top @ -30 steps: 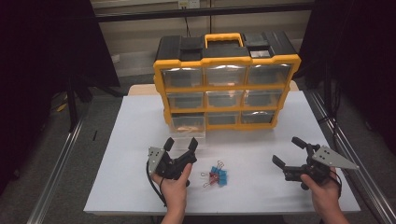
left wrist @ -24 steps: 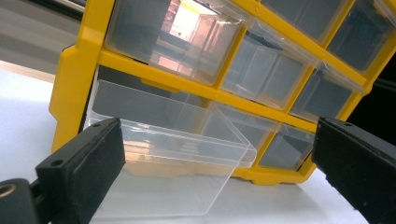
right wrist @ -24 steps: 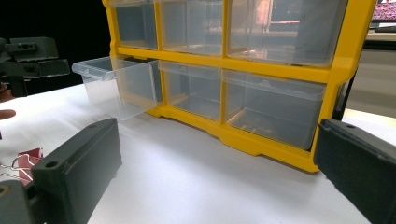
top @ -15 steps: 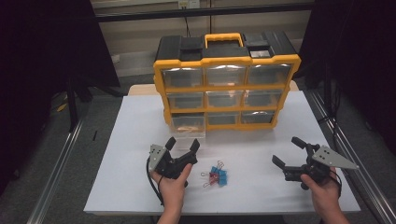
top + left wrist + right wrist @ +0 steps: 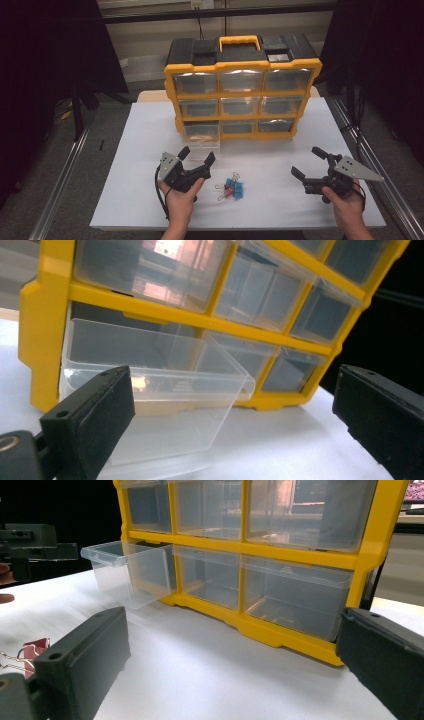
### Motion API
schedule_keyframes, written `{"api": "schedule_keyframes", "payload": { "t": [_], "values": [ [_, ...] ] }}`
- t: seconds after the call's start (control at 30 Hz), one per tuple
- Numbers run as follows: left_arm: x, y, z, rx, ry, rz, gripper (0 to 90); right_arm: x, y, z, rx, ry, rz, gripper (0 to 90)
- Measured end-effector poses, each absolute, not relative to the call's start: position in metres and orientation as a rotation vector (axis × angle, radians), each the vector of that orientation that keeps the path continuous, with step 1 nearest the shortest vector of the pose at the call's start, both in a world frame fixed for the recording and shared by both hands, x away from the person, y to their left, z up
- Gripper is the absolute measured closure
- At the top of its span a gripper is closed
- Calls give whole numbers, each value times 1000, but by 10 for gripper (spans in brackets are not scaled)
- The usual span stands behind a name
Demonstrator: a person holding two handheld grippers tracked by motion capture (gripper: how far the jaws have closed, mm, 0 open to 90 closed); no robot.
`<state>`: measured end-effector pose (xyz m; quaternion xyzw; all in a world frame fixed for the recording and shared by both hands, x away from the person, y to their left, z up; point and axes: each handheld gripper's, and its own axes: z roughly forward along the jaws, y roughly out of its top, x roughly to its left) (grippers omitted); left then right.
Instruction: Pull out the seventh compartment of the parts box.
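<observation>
Two grippers low in the high view, jaws spread wide on both, nothing held: left gripper point(image 5: 196, 159) at lower centre-left, right gripper point(image 5: 311, 161) at lower right, each in a hand point(image 5: 179, 205) coming in from the bottom edge

Between them, just right of the left gripper, a small heap of binder clips point(image 5: 231, 186), blue and red, loose on the white sheet point(image 5: 135, 150) covering the table; touching neither gripper

Centre to upper centre of the high view: yellow drawer box point(image 5: 242, 92) with black top and yellow handle, three rows of three clear drawers

Bottom-left drawer point(image 5: 201, 135) pulled out toward the near edge, the other eight shut flush; nothing visible inside it

Left gripper view: black jaws at lower left and lower right corners, far apart, the open drawer point(image 5: 155, 390) between them at centre-left, yellow frame point(image 5: 45, 325) rising along the left edge

Right gripper view: jaws again wide at both lower corners, the open drawer point(image 5: 131, 572) jutting out at upper left, a clip or two point(image 5: 31, 652) at the left edge, the other gripper point(image 5: 30, 542) dark at far upper left
</observation>
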<state>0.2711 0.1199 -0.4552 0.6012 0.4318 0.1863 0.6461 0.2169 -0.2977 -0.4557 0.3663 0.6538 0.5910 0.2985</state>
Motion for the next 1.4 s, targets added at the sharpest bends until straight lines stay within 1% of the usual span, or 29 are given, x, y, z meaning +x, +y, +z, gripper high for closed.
{"api": "schedule_keyframes", "payload": {
  "t": [0.2, 0.43, 0.77, 0.83, 0.9, 0.97, 1.0, 1.03, 1.1, 1.17, 1.2, 1.3, 1.4],
  "values": [
    [270, 125, -455, 1411, 968, 409, 34, 217, -297, -455, 980, 1730, 1572, 3],
    [266, 123, -455, 1460, 944, 341, 40, 217, -298, -455, 969, 1739, 1569, 3],
    [263, 118, -456, 1579, 854, 261, 49, 217, -298, -455, 965, 1742, 1570, 3],
    [263, 116, -457, 1579, 836, 234, 49, 217, -298, -455, 962, 1746, 1570, 3],
    [263, 116, -457, 1616, 828, 236, 50, 217, -298, -455, 961, 1746, 1569, 3],
    [261, 110, -457, 1603, 841, 248, 52, 217, -298, -455, 961, 1748, 1567, 3],
    [262, 112, -457, 1637, 813, 227, 53, 217, -298, -455, 962, 1750, 1568, 3],
    [262, 110, -458, 1629, 799, 202, 57, 218, -298, -455, 962, 1747, 1569, 3],
    [262, 110, -459, 1668, 785, 216, 62, 218, -298, -455, 961, 1746, 1569, 3],
    [261, 107, -460, 1643, 790, 183, 70, 218, -298, -455, 961, 1747, 1569, 3],
    [262, 109, -460, 1674, 773, 189, 75, 218, -298, -455, 961, 1747, 1569, 3],
    [261, 108, -460, 1686, 791, 193, 76, 218, -298, -455, 962, 1746, 1572, 3],
    [261, 106, -461, 1683, 774, 171, 86, 218, -298, -455, 964, 1747, 1567, 1]
  ]
}}
